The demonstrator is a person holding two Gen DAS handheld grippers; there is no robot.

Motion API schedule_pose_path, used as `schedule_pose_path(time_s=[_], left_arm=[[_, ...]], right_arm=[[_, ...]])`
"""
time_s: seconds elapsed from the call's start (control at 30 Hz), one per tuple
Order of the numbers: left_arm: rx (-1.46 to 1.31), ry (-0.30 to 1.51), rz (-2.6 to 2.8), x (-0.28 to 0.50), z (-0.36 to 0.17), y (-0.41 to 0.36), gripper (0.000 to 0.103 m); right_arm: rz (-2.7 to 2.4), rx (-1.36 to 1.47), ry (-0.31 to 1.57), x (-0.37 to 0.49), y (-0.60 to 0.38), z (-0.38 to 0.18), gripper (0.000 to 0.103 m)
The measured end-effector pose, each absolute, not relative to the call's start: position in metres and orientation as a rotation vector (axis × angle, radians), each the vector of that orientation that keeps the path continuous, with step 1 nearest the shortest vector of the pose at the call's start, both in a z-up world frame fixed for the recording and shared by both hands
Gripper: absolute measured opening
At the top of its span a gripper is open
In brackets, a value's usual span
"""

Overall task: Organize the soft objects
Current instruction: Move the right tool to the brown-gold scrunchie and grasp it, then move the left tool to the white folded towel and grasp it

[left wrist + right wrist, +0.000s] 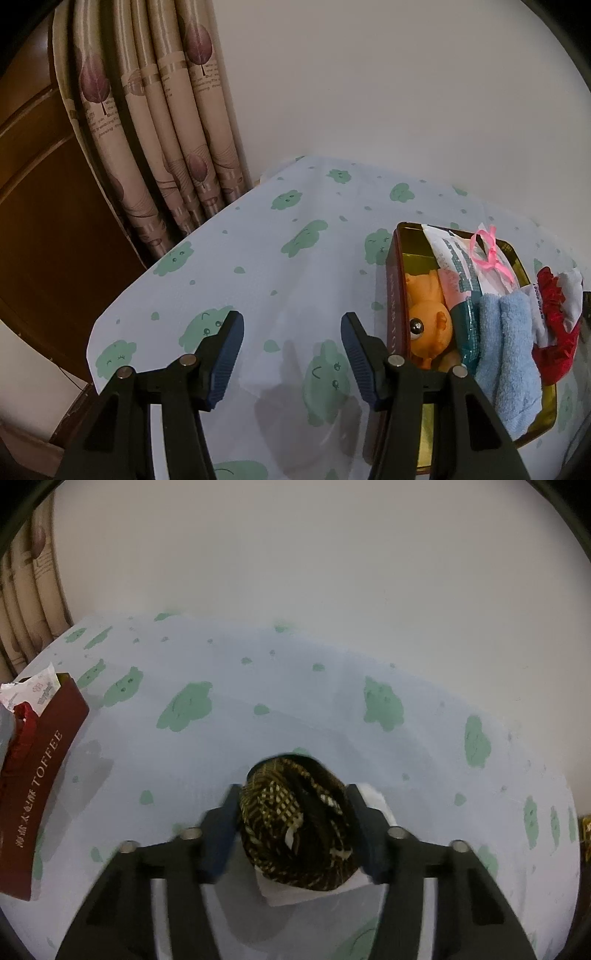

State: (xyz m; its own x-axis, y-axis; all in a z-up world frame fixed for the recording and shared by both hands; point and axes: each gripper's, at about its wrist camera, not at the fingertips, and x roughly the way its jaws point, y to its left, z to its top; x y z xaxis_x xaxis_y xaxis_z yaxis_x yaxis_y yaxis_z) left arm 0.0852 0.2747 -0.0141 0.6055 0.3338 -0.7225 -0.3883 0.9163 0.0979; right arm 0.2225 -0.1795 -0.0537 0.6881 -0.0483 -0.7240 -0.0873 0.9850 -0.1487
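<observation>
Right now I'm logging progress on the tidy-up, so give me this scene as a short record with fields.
surface: tablecloth with green cloud print
container: red toffee tin, open
in tin: orange toy, blue towel, red cloth, packets
left gripper: open, empty, beside the tin
right gripper: closed on the dark patterned cloth bundle
under bundle: white paper

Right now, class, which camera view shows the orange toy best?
The left wrist view: the orange toy lies inside the toffee tin, face visible. The right wrist view shows only the tin's outer side, hiding the toy.
</observation>
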Motion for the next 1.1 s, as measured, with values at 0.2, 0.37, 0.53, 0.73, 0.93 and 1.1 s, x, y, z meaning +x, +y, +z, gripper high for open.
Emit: schedule_pose_path(time_s=[0.2,0.37,0.53,0.73,0.93,1.1], left_arm=[[-0.064,0.817,0.426,0.085,-0.014,0.274,0.056],[-0.050,0.813,0.419,0.084,-0.013,0.270,0.056],[-0.035,0.806,0.419,0.083,-0.012,0.265,0.056],[0.021,0.779,0.374,0.080,-0.006,0.243,0.056],[0.128,0.758,0.214,0.076,0.007,0.189,0.056],[0.214,0.743,-0.040,0.071,0.022,0.117,0.056]], right_arm=[[0.020,-0.184,0.766,0.203,-0.180,-0.047,0.036],[0.019,-0.126,0.714,0.172,-0.195,-0.033,0.036],[0.009,-0.043,0.709,0.136,-0.225,-0.028,0.036],[-0.103,-0.031,0.728,0.098,-0.271,-0.041,0.036],[-0.207,-0.017,0.764,0.081,-0.309,-0.056,0.036],[-0.266,-0.020,0.766,0.073,-0.325,-0.062,0.035]])
